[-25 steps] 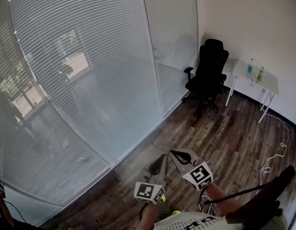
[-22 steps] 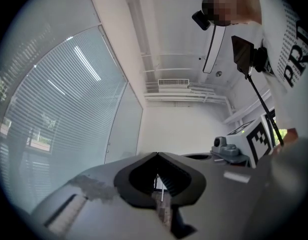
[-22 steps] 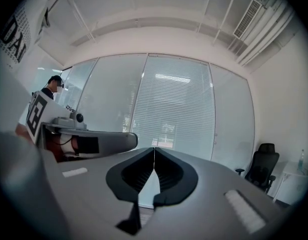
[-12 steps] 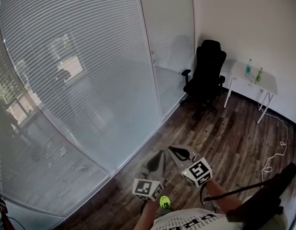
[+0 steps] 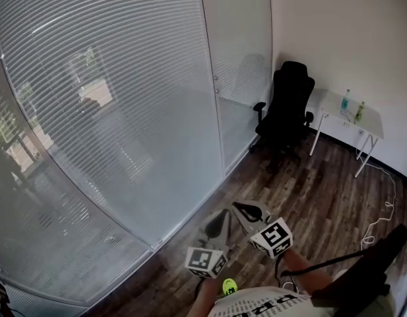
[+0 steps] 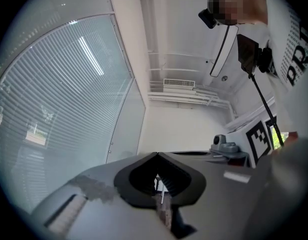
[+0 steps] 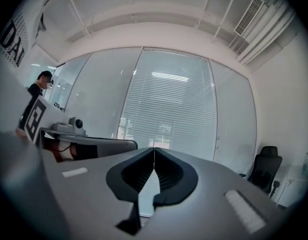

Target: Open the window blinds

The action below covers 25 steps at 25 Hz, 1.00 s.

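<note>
White slatted window blinds [image 5: 117,104] hang closed behind the curved glass wall that fills the left of the head view. They also show in the right gripper view [image 7: 168,114] and the left gripper view [image 6: 59,109]. My left gripper [image 5: 221,216] and right gripper [image 5: 239,207] are held side by side low in the head view, over the wood floor and well short of the glass. The left gripper [image 6: 156,155] has its jaws together with nothing between them. The right gripper [image 7: 154,150] is shut and empty too, pointing at the blinds.
A black office chair [image 5: 287,107] stands in the far corner beside a white table [image 5: 353,117] with two bottles [image 5: 347,102]. A white cable [image 5: 382,215] lies on the floor at right. A person [image 7: 40,84] stands at the far left.
Both grippers stay shut and side by side in front of me. The room has shifted a little around them, and the chair and table sit slightly lower and further right in the head view.
</note>
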### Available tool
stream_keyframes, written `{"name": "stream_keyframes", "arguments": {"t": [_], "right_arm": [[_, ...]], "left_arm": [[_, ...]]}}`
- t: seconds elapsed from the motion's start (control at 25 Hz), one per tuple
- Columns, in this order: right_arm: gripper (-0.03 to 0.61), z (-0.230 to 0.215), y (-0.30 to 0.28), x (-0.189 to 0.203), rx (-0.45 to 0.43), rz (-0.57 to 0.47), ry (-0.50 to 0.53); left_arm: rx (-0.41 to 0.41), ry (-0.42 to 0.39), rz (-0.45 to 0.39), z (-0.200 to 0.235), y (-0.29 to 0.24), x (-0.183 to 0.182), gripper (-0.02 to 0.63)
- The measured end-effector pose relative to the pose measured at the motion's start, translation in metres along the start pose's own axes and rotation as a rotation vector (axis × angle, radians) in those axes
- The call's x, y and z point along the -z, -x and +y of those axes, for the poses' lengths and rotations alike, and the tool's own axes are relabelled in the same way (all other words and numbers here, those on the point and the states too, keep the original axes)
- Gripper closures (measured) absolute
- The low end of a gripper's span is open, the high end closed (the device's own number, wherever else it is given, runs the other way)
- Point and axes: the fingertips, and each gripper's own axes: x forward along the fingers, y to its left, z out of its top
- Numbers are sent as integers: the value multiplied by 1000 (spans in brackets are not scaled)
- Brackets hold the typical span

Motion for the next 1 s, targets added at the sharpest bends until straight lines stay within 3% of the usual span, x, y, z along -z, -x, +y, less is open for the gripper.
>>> {"name": "stream_keyframes", "arguments": {"t": [0.64,1.0], "right_arm": [[569,-32,-89,35,35,48,-25],[569,-121,-135,25,-1,38,-13]], "left_arm": [[33,20,-4,88,-38,23,621],[0,19,21,122,-132,20,621]]}}
